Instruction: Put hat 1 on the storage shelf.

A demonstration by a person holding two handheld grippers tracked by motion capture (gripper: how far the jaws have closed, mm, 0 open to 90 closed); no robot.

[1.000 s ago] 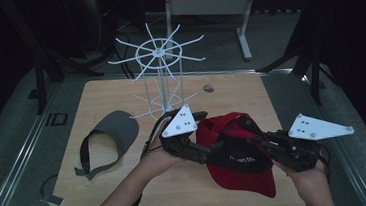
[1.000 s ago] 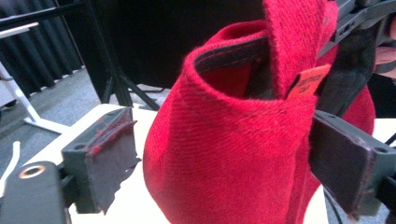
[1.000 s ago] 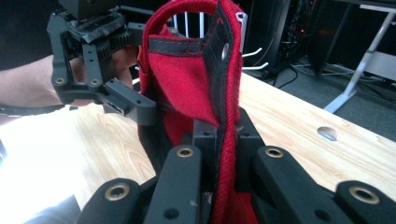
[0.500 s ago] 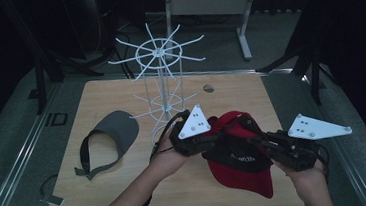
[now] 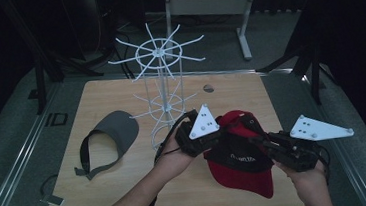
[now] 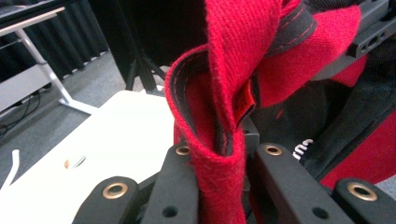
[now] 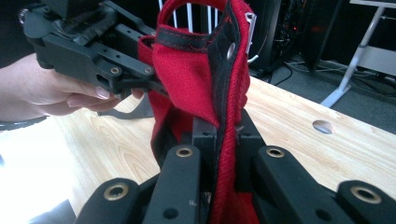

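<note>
Nearest the person, one red cap (image 5: 242,170) hangs just above the counter (image 5: 128,193), its rim clamped by both the left gripper (image 5: 214,138) and the right gripper (image 5: 262,143). The one white wire rack (image 5: 162,92) stands just beyond it, nearer the left gripper, likely the cap's destination. One grey visor (image 5: 111,139) lies left of the rack.

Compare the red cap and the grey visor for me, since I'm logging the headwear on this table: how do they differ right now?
The red cap is red and black with a full crown; the grey visor is grey and open-topped, only brim and strap. The red cap is pinched by the left claw and the right claw; the grey visor lies untouched on the wooden table, left of the white wire rack. Both have a brim.
</note>
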